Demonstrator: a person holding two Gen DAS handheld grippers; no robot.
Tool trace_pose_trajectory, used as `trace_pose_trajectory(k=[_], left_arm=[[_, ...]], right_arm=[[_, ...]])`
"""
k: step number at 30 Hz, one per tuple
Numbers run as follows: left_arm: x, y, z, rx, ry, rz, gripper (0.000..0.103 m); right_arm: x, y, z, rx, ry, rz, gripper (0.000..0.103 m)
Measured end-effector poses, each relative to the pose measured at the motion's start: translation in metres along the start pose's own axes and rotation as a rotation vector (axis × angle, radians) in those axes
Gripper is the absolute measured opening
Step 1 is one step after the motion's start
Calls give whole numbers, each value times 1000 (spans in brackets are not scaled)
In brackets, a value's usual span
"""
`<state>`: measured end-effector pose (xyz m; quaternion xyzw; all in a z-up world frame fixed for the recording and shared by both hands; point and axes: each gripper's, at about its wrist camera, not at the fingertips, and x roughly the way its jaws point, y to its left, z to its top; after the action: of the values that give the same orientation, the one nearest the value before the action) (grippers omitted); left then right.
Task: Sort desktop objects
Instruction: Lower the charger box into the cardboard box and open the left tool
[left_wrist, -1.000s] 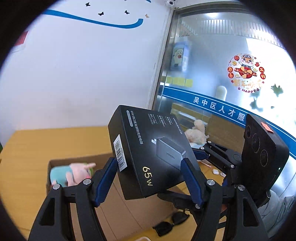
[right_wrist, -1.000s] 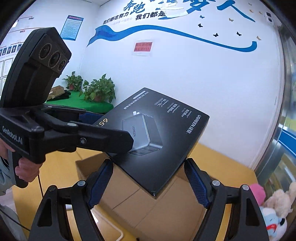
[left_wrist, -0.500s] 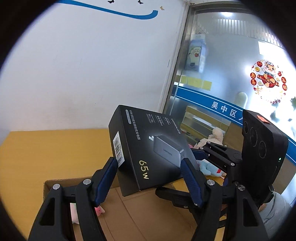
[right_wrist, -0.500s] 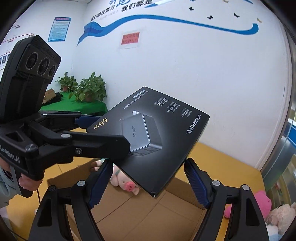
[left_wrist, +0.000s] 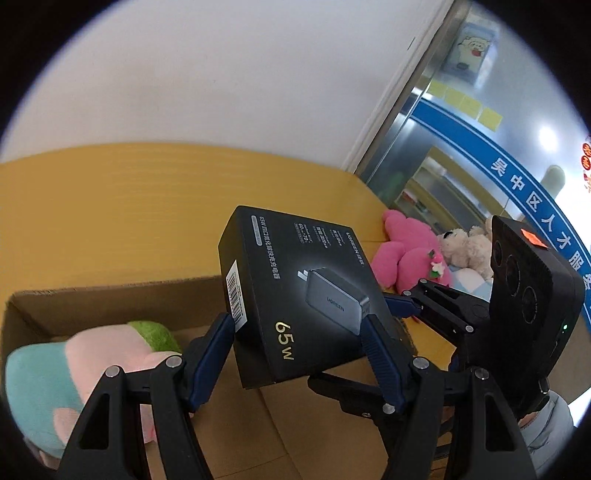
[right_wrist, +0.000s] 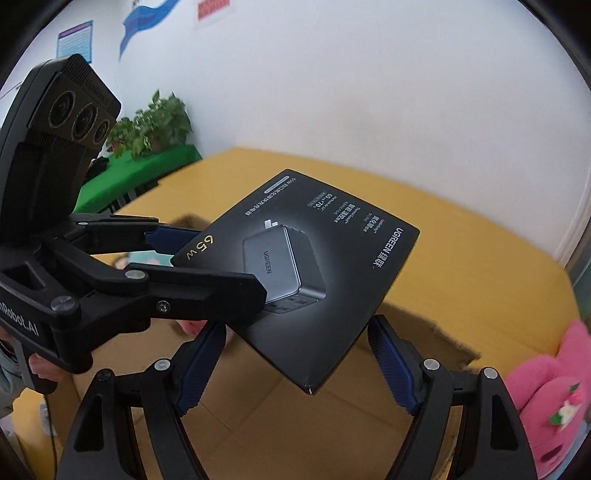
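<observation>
At the far left, a teal, pink and green plush toy (left_wrist: 74, 369) lies inside the open cardboard box (left_wrist: 110, 291) on the yellow tabletop (left_wrist: 110, 203). That tells you the carton is where sorted things go.

Your left gripper (left_wrist: 297, 321) hangs over that carton. Its blue-padded fingers (left_wrist: 210, 354) pinch the black UGREEN 65W charger box (left_wrist: 288, 258) across its lower end, one pad on the barcode side and the other on the opposite edge. The charger box is in the air above the carton's open mouth. It is tilted with its printed face up and touches neither the cardboard nor the plush. Gripping near one end leaves most of the pack free, so it can probably go down flat onto the bare carton floor to the right of the plush.

In the right wrist view, your right gripper (right_wrist: 295, 332) sits below the pack's nearest corner with its fingers spread wide on either side. They do not appear to clamp it. Judging by that pose, it stands by as a guard or guide and carries no weight, so the left grip is the only thing holding the pack up.

Further right, a pink plush toy (left_wrist: 406, 254) and a white teddy bear (left_wrist: 465, 243) lie on the tabletop outside the carton, near the glass partition. They look like items not yet sorted
</observation>
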<state>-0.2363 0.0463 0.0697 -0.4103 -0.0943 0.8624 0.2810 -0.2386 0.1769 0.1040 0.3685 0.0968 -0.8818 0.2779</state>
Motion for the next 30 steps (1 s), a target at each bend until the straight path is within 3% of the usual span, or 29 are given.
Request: trace_pose_trajectory(k=[9,18,19,25,28,30], left_arm=[[48,18,-15,-99,195,47,62],[66,28,-27,-103,277,94,60],[66,28,-27,-96,275,102,60],[37,15,-19,-57,194,156,60],[-11,-4,-18,16,77,189,62],[-49,-24,-19,67,-44,192,63]], right_arm=[[69,-42,-20,147,197,91,78],[85,-29,-38,158,304,53,78],[76,-35,-52,173,305,54,78],[62,-32,-47,198,293,0,79],[30,-32,-41,195,231,-81,81],[1,-20,-39,174,173,-156,94]])
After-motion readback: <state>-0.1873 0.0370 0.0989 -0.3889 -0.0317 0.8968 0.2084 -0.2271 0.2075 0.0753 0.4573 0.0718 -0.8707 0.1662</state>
